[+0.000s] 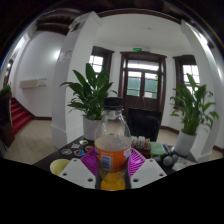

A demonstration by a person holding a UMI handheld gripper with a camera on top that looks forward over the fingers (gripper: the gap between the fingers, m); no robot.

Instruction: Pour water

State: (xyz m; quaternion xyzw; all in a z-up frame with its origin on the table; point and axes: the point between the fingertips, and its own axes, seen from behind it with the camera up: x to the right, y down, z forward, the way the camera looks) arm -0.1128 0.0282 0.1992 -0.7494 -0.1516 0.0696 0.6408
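Your gripper (112, 172) holds a clear plastic bottle (113, 145) upright between its two fingers, whose pink pads (92, 160) press against the bottle's lower sides, so the fingers are closed about as far as the bottle's width allows. The bottle is round and smooth-walled, with a dark screw cap (114, 102), an orange label band around its middle and yellowish liquid visible low down; whether it is lifted or resting on the table (62, 152) you cannot tell. Keeping it vertical makes sense, since nothing should spill before you reach a vessel. Just beside the fingers a small yellow cup (60, 167) sits on the dark table, a likely target for pouring. Other small items clutter the table beyond, too indistinct to name. Farther back stand two leafy potted plants (90, 95), white walls and a dark wooden double door (143, 82).
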